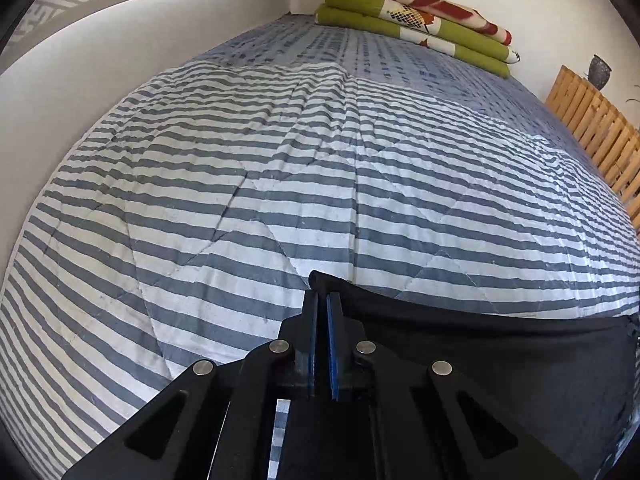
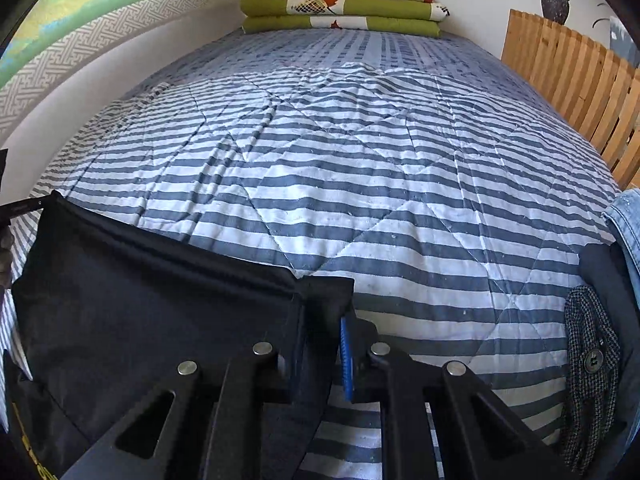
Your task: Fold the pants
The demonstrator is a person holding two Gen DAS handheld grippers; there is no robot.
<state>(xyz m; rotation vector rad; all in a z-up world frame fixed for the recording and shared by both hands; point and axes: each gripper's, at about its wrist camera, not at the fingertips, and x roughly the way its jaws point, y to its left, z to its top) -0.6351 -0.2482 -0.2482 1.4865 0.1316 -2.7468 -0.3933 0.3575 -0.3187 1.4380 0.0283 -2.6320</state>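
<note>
One denim garment [image 2: 626, 224], right-wrist view only.

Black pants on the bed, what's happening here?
A person with two handheld grippers has pinched the black pants at both ends of one edge. The left gripper clamps one corner, the right gripper the other, cloth stretched between them above the striped quilt. No fold is laid yet.

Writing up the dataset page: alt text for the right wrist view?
Right tongs clamp a corner of black fabric pants stretched leftward over a blue-and-white striped quilt. Folded green and red blankets sit at the bed's far end.
</note>
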